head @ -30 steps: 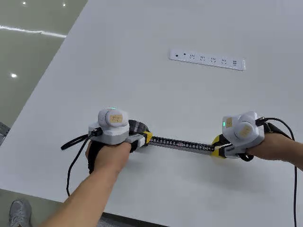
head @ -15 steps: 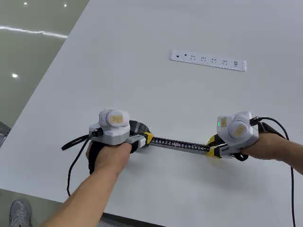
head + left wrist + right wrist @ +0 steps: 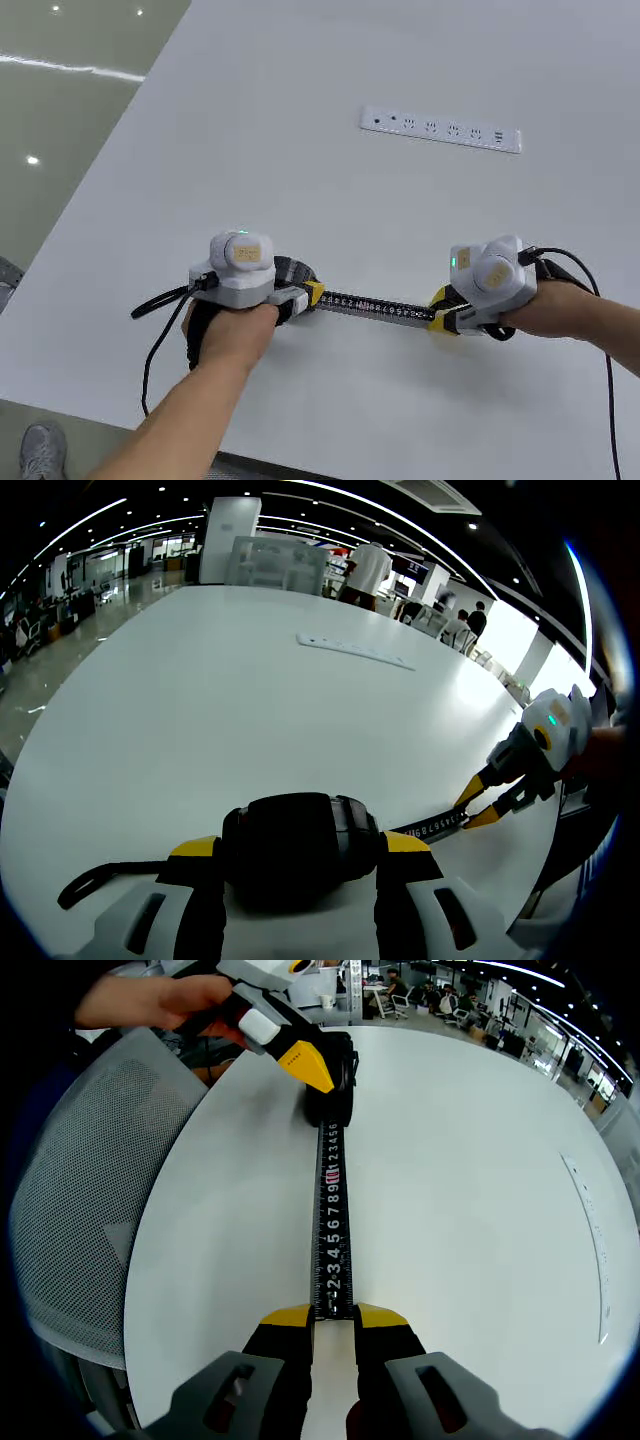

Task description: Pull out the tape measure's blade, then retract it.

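Shift: right gripper point(image 3: 440, 318) nearer left gripper point(image 3: 298, 294); blade point(image 3: 375, 305) shorter.
Left: clamped round tape case point(image 3: 298, 850), at 7 o'clock on the table point(image 3: 350, 200).
Right: pinching blade tip, 3 o'clock of tape case.
Risk: tip slips, blade whips home.

A white power strip point(image 3: 441, 129) lies flat on the far side of a white workbench point(image 3: 280, 140). A grey mesh chair point(image 3: 85, 1200) stands at its edge.

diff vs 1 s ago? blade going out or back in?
The right gripper, shut on the black numbered steel blade, moved left toward the left gripper, so less blade shows: it is going back in. Unchanged: left gripper clamped on the black tape measure case, white power strip on the white table.
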`<action>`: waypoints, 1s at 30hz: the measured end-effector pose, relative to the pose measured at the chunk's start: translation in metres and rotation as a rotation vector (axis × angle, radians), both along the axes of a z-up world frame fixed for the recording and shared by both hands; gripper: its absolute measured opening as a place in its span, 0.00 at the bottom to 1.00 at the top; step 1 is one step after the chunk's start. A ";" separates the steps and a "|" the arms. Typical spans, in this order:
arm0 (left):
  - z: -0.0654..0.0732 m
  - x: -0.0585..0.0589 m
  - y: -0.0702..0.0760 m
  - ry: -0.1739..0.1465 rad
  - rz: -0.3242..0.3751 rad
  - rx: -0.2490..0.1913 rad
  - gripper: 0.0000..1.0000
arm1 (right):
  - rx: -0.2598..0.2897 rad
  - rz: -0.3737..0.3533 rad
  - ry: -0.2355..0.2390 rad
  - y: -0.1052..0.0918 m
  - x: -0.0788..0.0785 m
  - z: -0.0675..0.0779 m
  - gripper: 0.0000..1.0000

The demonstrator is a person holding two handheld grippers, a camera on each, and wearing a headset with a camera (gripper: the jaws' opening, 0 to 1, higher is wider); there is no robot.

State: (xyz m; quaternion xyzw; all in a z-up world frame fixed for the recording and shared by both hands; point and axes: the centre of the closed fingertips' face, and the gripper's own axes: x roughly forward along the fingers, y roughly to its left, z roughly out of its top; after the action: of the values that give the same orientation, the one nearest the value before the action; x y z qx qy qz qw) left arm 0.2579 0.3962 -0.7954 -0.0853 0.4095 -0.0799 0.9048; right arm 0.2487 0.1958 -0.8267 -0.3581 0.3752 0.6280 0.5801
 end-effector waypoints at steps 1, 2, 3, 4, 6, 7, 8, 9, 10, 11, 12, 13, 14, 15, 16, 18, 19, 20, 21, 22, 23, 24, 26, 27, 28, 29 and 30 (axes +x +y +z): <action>0.000 0.000 0.000 0.000 0.000 0.000 0.56 | 0.001 0.001 -0.001 0.001 0.000 0.000 0.12; 0.000 0.000 0.000 0.000 -0.001 0.000 0.56 | 0.002 0.003 0.000 0.003 0.000 0.000 0.12; 0.000 0.000 0.000 0.000 -0.001 0.000 0.56 | 0.002 0.005 0.000 0.003 0.000 0.000 0.12; 0.000 0.000 0.000 0.000 -0.001 0.000 0.56 | 0.003 0.005 0.000 0.004 0.000 0.000 0.12; 0.000 0.000 0.000 0.001 -0.002 0.000 0.56 | 0.005 0.007 0.000 0.006 -0.001 0.000 0.11; 0.000 0.000 0.000 0.000 -0.002 0.000 0.56 | 0.006 0.007 0.001 0.007 -0.001 0.000 0.11; 0.000 0.000 0.000 0.000 -0.002 0.000 0.56 | 0.006 0.008 0.002 0.008 -0.001 0.000 0.11; 0.000 0.000 0.000 0.001 -0.002 0.000 0.56 | 0.007 0.008 0.002 0.009 -0.001 0.000 0.11; 0.000 0.000 0.000 0.001 -0.002 0.000 0.56 | 0.007 0.009 0.002 0.010 -0.001 0.000 0.11; 0.000 0.000 0.000 0.001 -0.002 0.001 0.56 | 0.007 0.010 0.001 0.010 -0.001 0.000 0.11; 0.000 0.000 0.000 0.000 -0.002 0.001 0.56 | 0.008 0.009 0.003 0.011 -0.001 0.000 0.11; 0.000 0.000 0.000 0.000 -0.002 0.002 0.56 | 0.008 0.009 0.005 0.011 -0.001 0.000 0.11; 0.000 0.000 0.000 0.000 -0.003 0.001 0.56 | 0.009 0.009 0.004 0.012 -0.001 0.000 0.11; 0.000 0.000 0.000 0.000 -0.004 0.001 0.56 | 0.011 0.009 0.005 0.012 -0.002 0.000 0.11; 0.000 0.000 0.000 0.001 -0.004 0.001 0.56 | 0.011 0.009 0.006 0.013 -0.002 0.000 0.11; 0.000 0.000 0.000 0.001 -0.004 0.001 0.56 | 0.013 0.011 0.005 0.015 -0.002 0.000 0.11; 0.000 0.000 0.000 0.002 -0.005 0.001 0.56 | 0.013 0.011 0.006 0.015 -0.002 0.000 0.11; -0.001 0.000 0.000 0.002 -0.005 0.001 0.56 | 0.015 0.012 0.005 0.016 -0.002 0.000 0.11; -0.001 0.000 0.000 0.001 -0.005 0.001 0.56 | 0.016 0.011 0.006 0.017 -0.002 0.000 0.11; -0.001 0.000 0.000 0.002 -0.005 0.001 0.56 | 0.017 0.011 0.007 0.018 -0.002 0.000 0.11; -0.001 0.000 0.000 0.002 -0.005 0.002 0.56 | 0.017 0.012 0.006 0.018 -0.002 0.000 0.11; -0.001 0.000 0.000 0.002 -0.005 0.002 0.56 | 0.017 0.013 0.005 0.018 -0.002 0.000 0.11; -0.001 0.000 0.000 0.002 -0.004 0.002 0.56 | 0.018 0.014 0.004 0.020 -0.002 0.000 0.11; -0.001 0.000 0.000 0.002 -0.004 0.002 0.56 | 0.018 0.015 0.004 0.021 -0.002 0.000 0.11; -0.001 0.000 0.000 0.002 -0.005 0.002 0.56 | 0.019 0.014 0.004 0.021 -0.003 0.000 0.11; -0.001 0.000 0.000 0.003 -0.005 0.002 0.56 | 0.019 0.015 0.003 0.022 -0.003 0.000 0.11; -0.001 0.000 0.000 0.002 -0.005 0.002 0.56 | 0.020 0.016 0.003 0.024 -0.003 0.000 0.11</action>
State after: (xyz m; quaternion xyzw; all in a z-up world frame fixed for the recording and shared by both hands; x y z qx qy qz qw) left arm 0.2581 0.3962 -0.7962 -0.0834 0.4108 -0.0816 0.9042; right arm 0.2457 0.2194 -0.8267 -0.3542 0.3671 0.6368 0.5781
